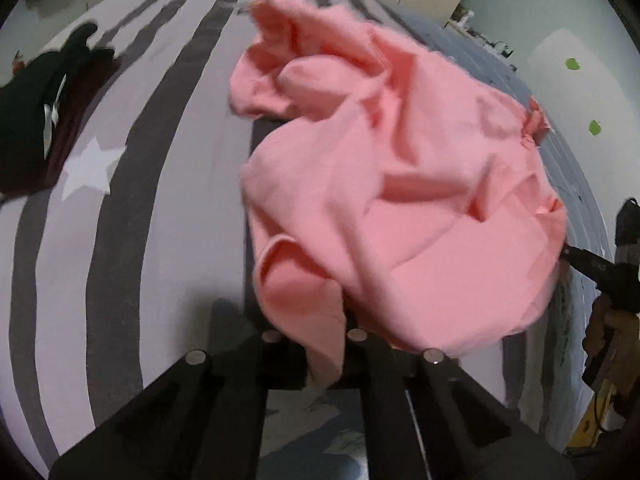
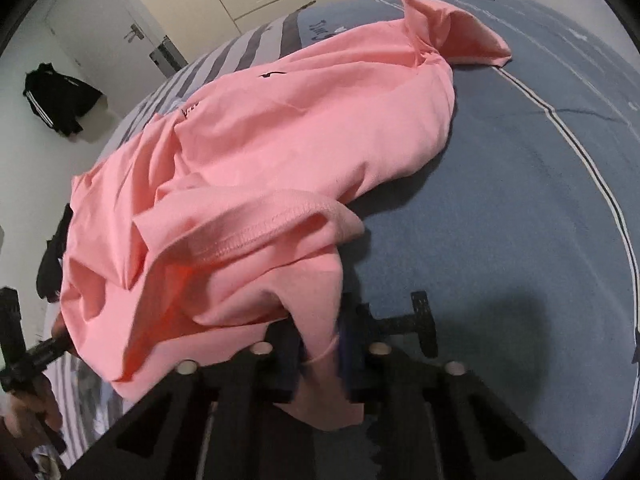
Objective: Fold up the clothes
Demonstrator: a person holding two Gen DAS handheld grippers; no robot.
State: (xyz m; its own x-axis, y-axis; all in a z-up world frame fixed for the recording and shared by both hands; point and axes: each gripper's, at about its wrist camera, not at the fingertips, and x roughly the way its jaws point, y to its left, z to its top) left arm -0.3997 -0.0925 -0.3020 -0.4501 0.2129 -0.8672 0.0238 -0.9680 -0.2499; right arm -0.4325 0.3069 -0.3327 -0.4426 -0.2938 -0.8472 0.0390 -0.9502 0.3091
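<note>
A pink T-shirt (image 1: 392, 184) lies crumpled on the bed, partly lifted at its near edges. My left gripper (image 1: 320, 356) is shut on a fold of its fabric near the bottom of the left wrist view. In the right wrist view the same pink T-shirt (image 2: 280, 152) spreads across the bed, one sleeve (image 2: 456, 36) at the far end. My right gripper (image 2: 320, 356) is shut on the shirt's near edge, cloth hanging between its fingers. The right gripper (image 1: 588, 268) shows at the right edge of the left wrist view, touching the shirt.
The bed cover is grey-and-white striped with a white star (image 1: 90, 170) on the left and plain blue-grey (image 2: 520, 200) on the right. Dark clothes (image 1: 36, 120) lie at the bed's left edge. A black jacket (image 2: 60, 100) lies on the floor by a door. A hand (image 2: 28, 408) holds the other gripper.
</note>
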